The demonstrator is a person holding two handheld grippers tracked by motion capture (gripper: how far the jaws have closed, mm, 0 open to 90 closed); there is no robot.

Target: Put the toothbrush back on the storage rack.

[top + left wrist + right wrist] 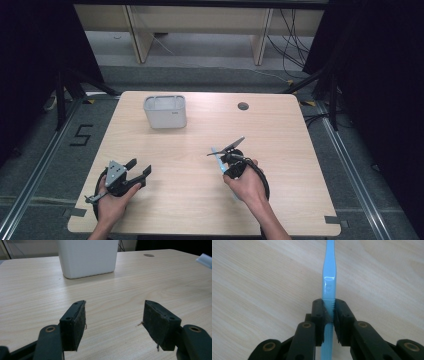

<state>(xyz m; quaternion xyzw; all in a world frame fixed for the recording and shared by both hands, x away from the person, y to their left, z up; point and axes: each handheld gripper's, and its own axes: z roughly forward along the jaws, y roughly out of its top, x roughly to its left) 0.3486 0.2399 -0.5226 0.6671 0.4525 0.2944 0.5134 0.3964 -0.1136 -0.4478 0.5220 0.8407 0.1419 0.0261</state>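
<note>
My right gripper (226, 159) is shut on a slim light-blue plastic handle (329, 277), possibly a toothbrush. Its ribbed part sits between the two pads, and the handle runs straight ahead above the wooden tabletop. In the high view the blue handle (217, 156) sticks out toward the far left from that gripper, at the table's right-centre. My left gripper (140, 168) rests near the front left edge, open, with nothing between its fingers (75, 322). It points toward a white rectangular container (87, 257).
The white container (165, 112) stands open-topped at the back left of the table (200, 200). A round cable hole (243, 106) lies at the back centre. Black cables loop around both hands. Dark curtains flank the table.
</note>
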